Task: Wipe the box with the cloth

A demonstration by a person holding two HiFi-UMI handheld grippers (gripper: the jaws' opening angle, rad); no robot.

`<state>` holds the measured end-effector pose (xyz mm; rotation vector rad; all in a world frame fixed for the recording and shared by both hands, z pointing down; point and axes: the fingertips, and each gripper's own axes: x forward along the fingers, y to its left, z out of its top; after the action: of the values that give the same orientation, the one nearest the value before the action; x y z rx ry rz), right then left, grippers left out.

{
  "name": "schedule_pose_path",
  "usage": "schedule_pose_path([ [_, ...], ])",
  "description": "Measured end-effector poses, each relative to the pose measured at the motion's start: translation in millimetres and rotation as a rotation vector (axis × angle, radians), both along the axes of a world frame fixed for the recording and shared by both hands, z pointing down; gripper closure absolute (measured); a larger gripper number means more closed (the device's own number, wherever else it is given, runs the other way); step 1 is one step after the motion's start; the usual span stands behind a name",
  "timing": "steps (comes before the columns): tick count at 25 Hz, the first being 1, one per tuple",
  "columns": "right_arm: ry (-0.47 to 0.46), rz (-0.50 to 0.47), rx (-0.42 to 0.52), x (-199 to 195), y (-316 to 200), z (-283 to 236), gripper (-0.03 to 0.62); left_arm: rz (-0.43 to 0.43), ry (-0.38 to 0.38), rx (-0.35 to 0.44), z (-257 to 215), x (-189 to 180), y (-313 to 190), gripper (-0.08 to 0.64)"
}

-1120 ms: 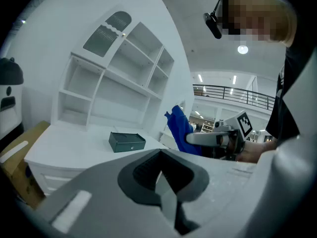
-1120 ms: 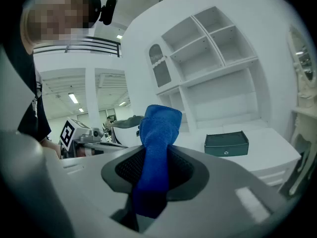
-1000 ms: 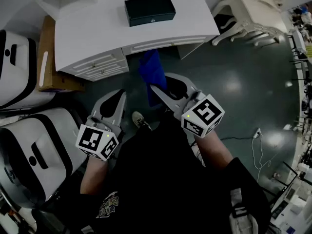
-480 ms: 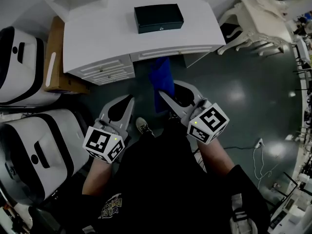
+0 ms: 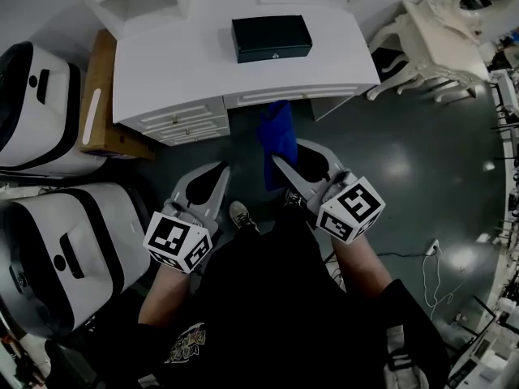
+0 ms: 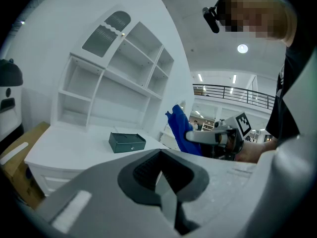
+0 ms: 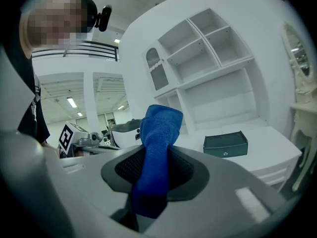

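Note:
The dark green box (image 5: 272,39) lies on the white desk (image 5: 186,67), toward its back. My right gripper (image 5: 285,159) is below the desk's front edge, shut on a blue cloth (image 5: 277,138) that sticks up from its jaws. In the right gripper view the cloth (image 7: 157,148) stands between the jaws, with the box (image 7: 225,144) beyond on the right. My left gripper (image 5: 215,173) hangs beside it on the left, shut and holding nothing. The left gripper view shows the box (image 6: 127,142) ahead and the cloth (image 6: 181,131) at the right.
Desk drawers (image 5: 182,118) face me. A cardboard carton (image 5: 101,96) leans against the desk's left side, next to two white-and-black machines (image 5: 57,250). A white carved chair (image 5: 422,31) stands at the right. White shelves (image 6: 114,78) rise behind the desk. A cable (image 5: 430,254) lies on the floor.
The desk and box have slid lower and rightward in the head view, so I am closer to them. Both grippers keep their pose, the cloth still in the right one.

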<state>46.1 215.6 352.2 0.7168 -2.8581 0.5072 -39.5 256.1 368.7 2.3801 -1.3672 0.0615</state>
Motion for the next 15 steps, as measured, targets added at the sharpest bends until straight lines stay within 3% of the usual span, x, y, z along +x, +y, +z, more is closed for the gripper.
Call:
schedule_pose_path([
  [15,0.010,0.050,0.032,17.3,-5.2,-8.3,0.446,0.041,0.013,0.011,-6.8,18.1,-4.0,0.558],
])
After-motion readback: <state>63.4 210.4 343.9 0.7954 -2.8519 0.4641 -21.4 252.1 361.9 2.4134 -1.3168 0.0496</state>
